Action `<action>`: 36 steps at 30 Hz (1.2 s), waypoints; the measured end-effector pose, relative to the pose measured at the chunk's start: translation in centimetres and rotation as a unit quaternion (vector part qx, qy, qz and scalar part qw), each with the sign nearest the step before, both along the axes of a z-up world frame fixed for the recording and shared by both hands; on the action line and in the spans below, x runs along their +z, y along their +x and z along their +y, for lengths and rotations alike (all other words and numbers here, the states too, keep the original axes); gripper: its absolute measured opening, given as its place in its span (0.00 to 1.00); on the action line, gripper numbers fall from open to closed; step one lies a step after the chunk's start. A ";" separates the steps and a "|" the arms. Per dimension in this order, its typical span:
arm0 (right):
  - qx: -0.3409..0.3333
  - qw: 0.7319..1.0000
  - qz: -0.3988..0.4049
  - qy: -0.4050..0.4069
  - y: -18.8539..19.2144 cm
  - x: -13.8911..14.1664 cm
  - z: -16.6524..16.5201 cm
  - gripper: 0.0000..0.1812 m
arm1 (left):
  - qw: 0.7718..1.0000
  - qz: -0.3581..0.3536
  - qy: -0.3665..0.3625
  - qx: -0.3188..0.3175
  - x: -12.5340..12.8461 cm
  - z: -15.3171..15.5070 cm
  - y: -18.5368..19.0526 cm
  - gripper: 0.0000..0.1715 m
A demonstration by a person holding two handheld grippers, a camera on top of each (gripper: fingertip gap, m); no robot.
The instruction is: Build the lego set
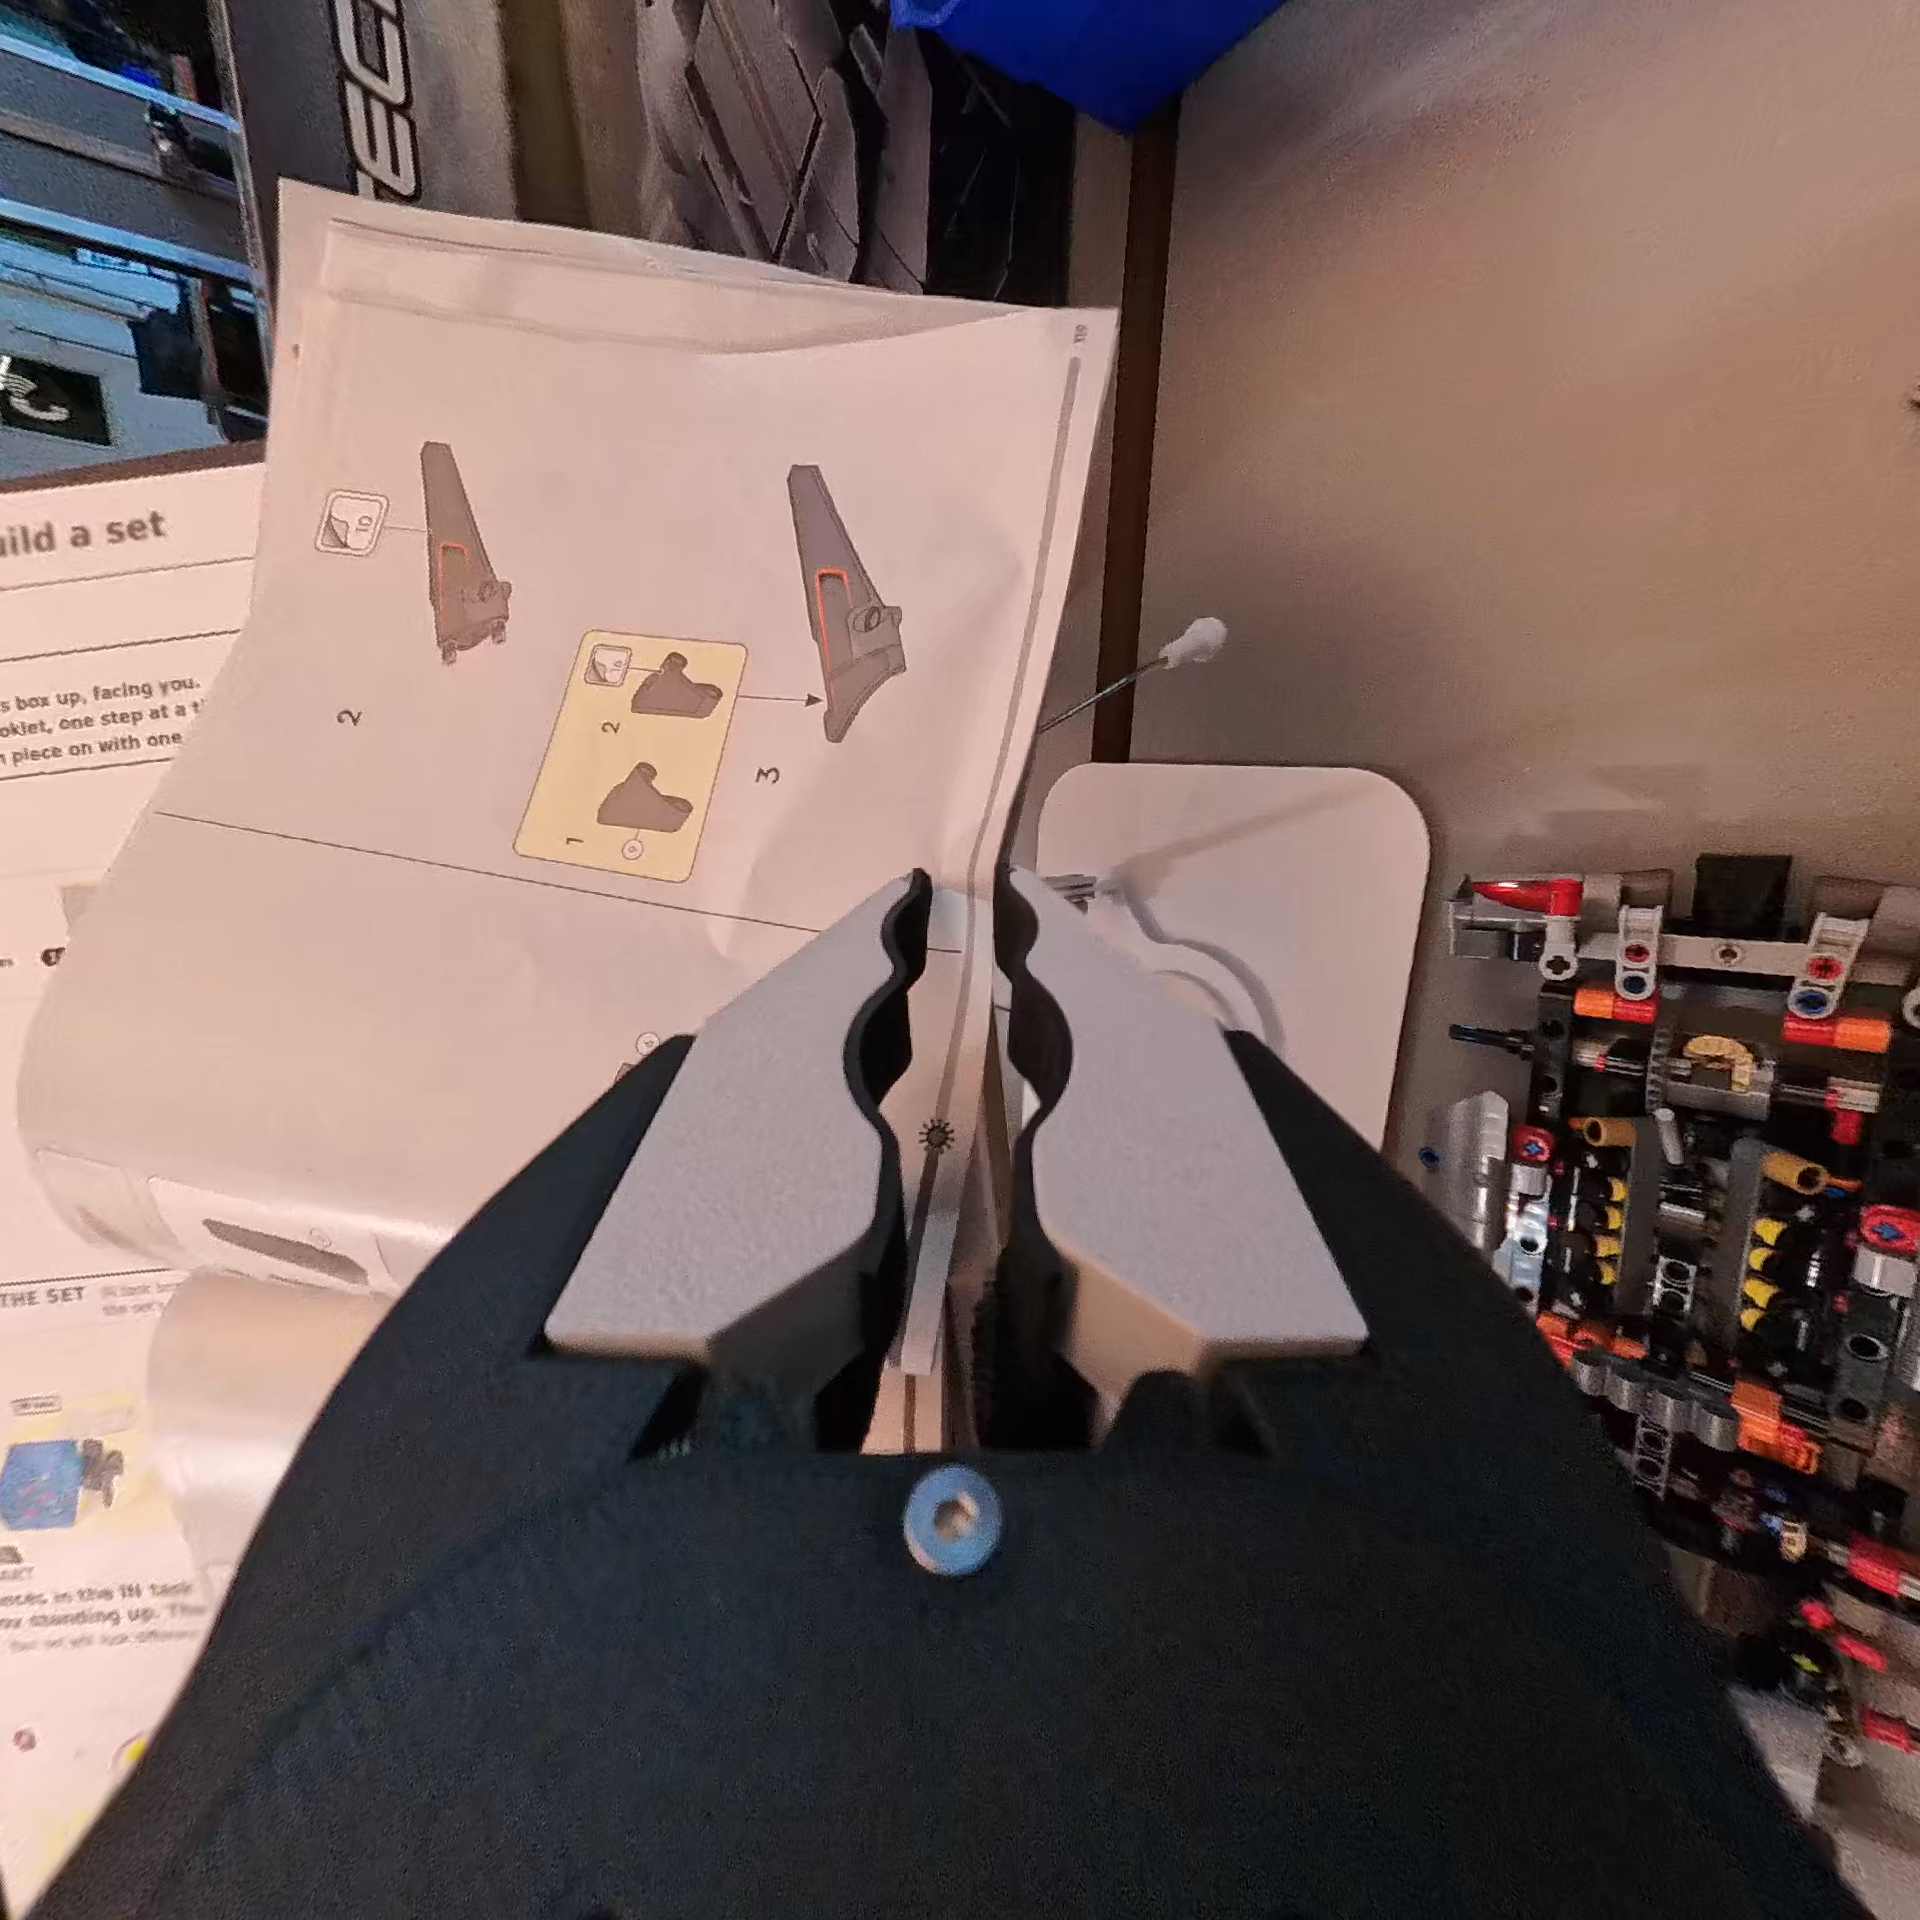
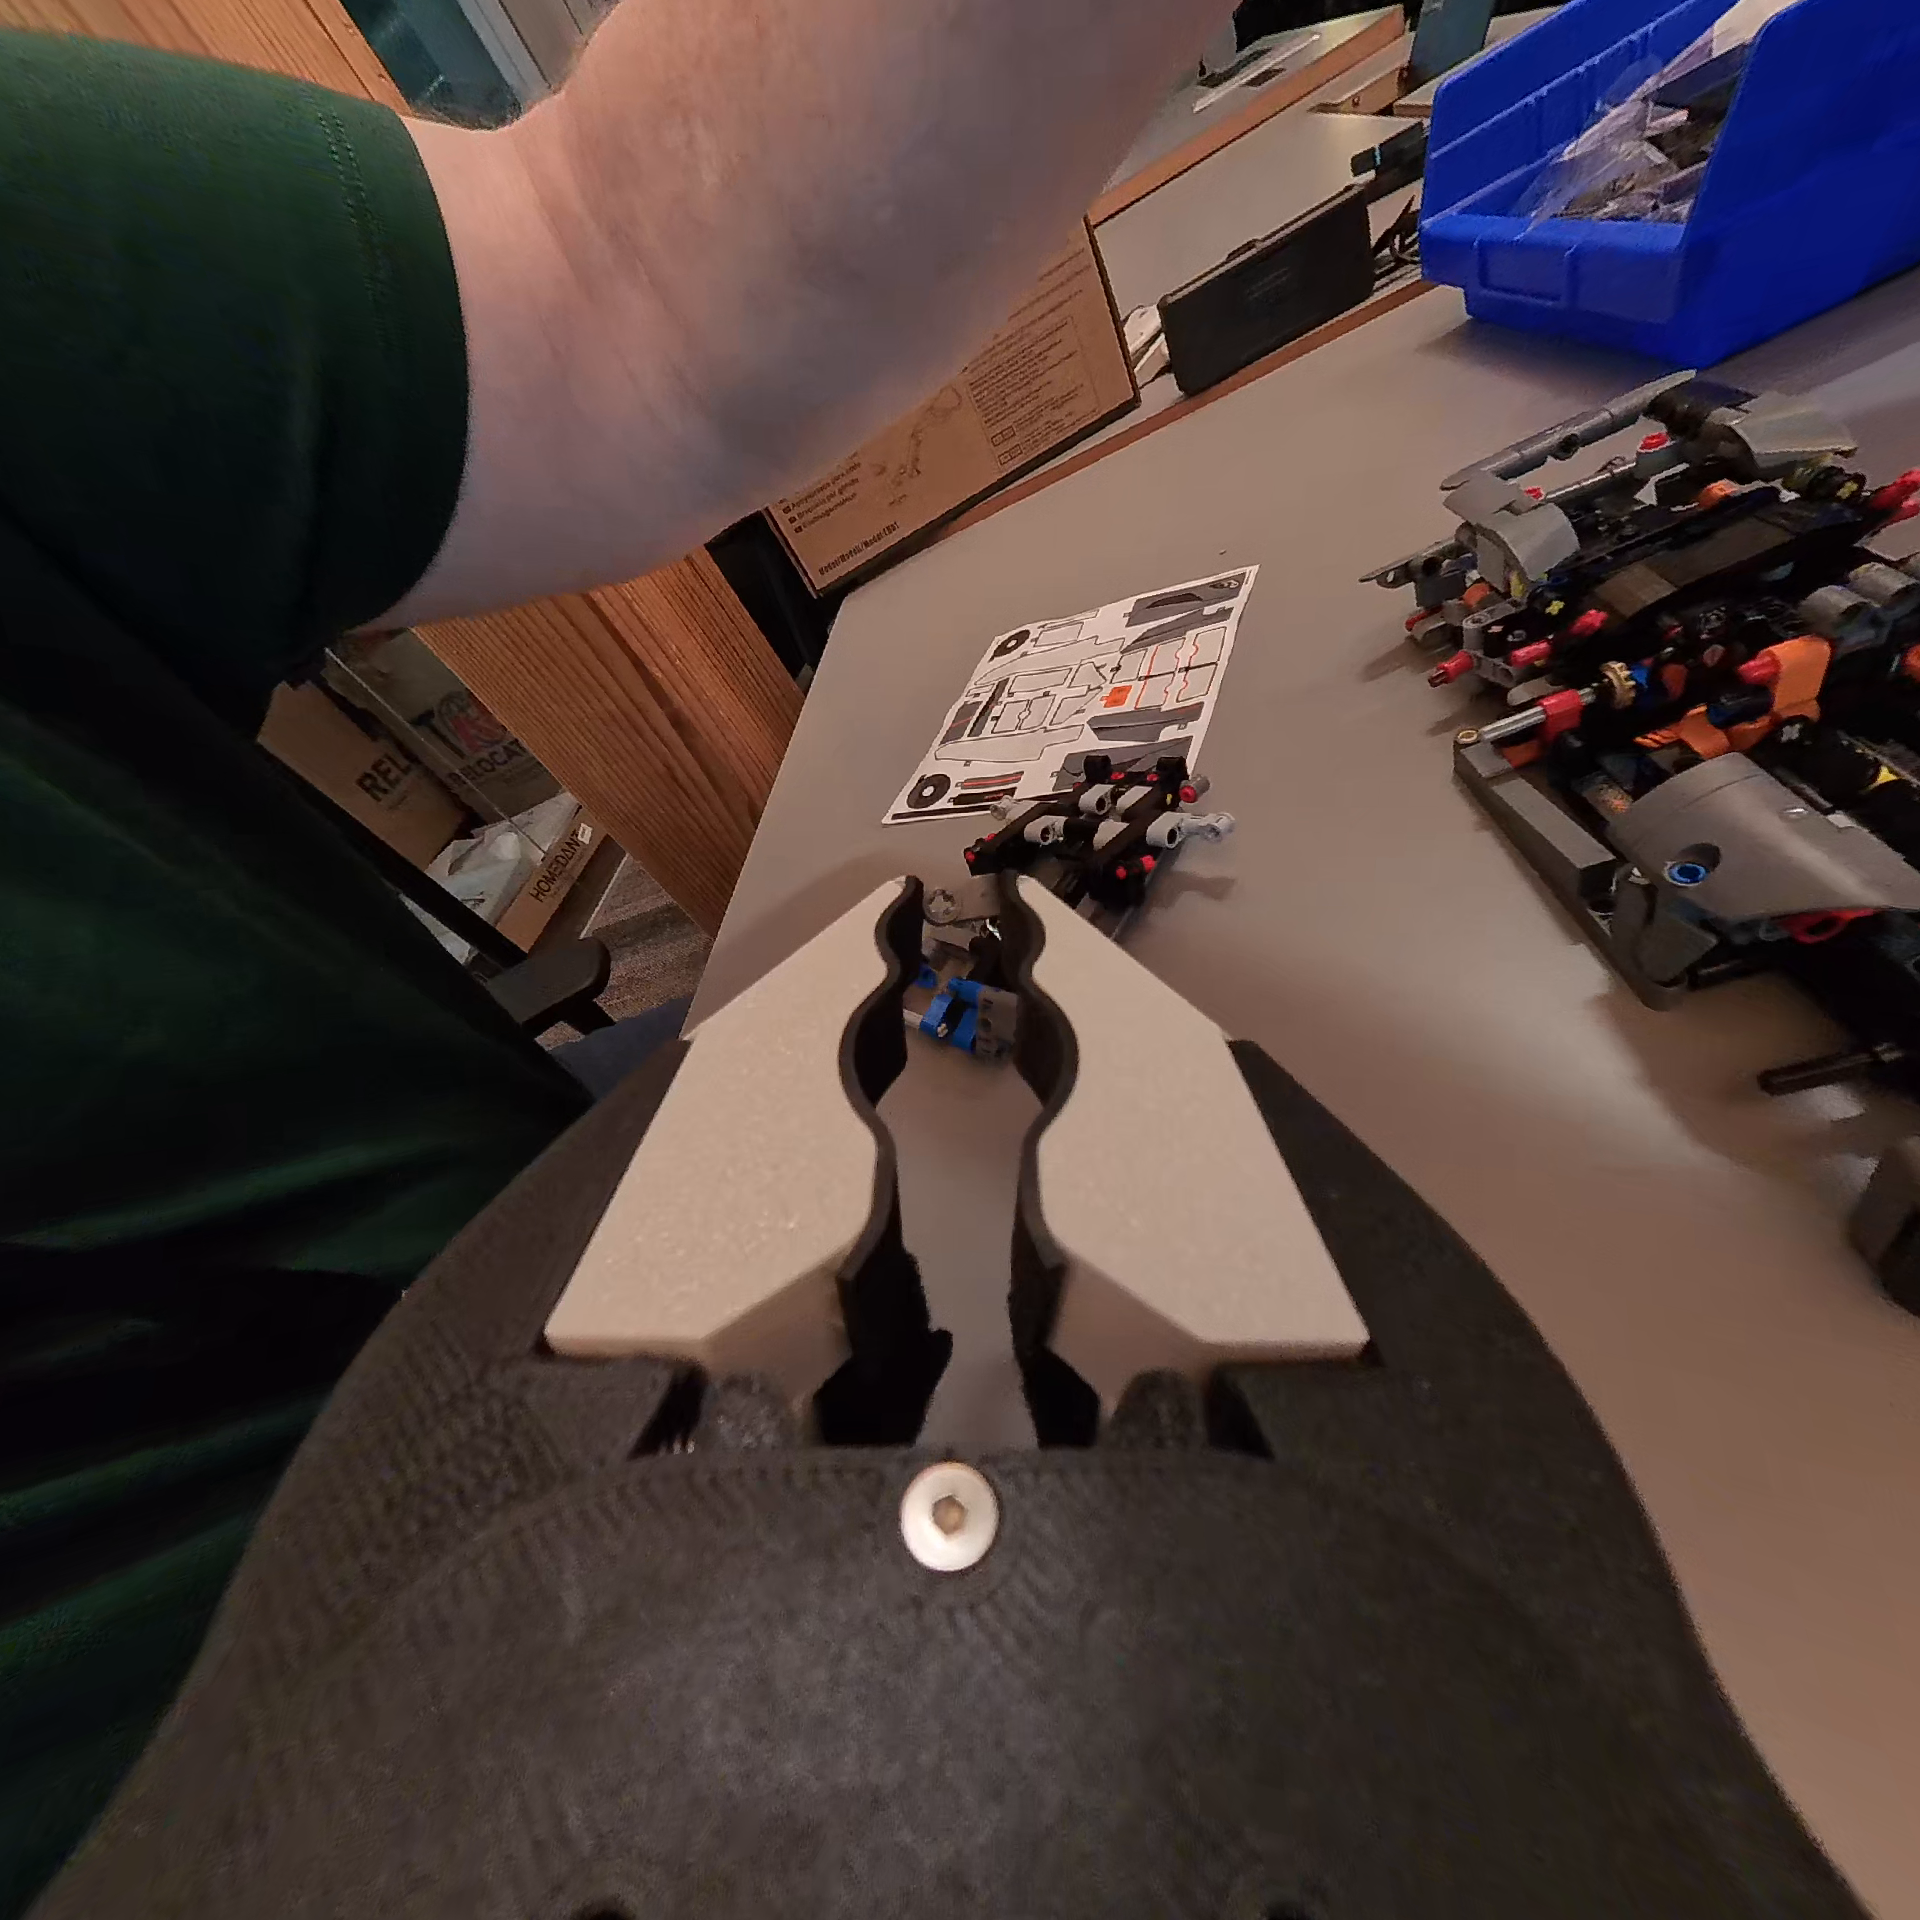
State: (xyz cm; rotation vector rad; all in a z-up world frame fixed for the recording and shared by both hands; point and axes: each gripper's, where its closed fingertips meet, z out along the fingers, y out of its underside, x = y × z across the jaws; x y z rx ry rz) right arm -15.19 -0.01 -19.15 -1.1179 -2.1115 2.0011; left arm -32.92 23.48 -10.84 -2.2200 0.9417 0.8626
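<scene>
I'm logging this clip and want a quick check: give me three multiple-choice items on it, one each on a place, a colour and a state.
1. Where does the sticker sheet lie?
A. in the bin
B. flat on the table
C. on the big model

2. What colour is the bin?
A. blue
B. red
C. green

3. What is between the fingers of the left gripper?
A. a brick
B. nothing
C. a booklet page

Key: 1 B, the sheet lies flat on the grey top beyond the small assembly. 2 A, its walls are plain blue. 3 C, the page edge runs between the two fingers.
</scene>
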 end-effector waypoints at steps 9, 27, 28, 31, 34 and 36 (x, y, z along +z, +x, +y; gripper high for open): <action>0.001 1.000 -0.001 0.000 0.0 0.0 0.0 0.07 | 1.000 -0.005 -0.029 -0.005 -0.6 -0.2 -0.4 0.09; 0.003 1.000 -0.002 -0.002 0.1 0.0 -0.1 0.07 | 0.993 -0.068 -0.096 -0.006 -1.0 -0.4 -0.2 0.10; 0.004 1.000 -0.002 -0.002 0.1 0.0 -0.1 0.07 | 0.992 -0.075 -0.098 -0.008 -1.0 -0.4 -0.2 0.10; 0.004 1.000 -0.002 -0.002 0.1 -0.1 -0.2 0.07 | 0.989 -0.094 -0.110 -0.009 -1.1 -0.5 -0.2 0.10; 0.004 1.000 -0.003 -0.001 0.1 -0.1 -0.2 0.07 | 0.988 -0.101 -0.116 -0.005 -1.0 -0.4 -0.4 0.08; 0.004 1.000 -0.003 -0.002 0.1 -0.1 -0.1 0.07 | 0.988 -0.102 -0.117 -0.006 -1.0 -0.4 -0.4 0.08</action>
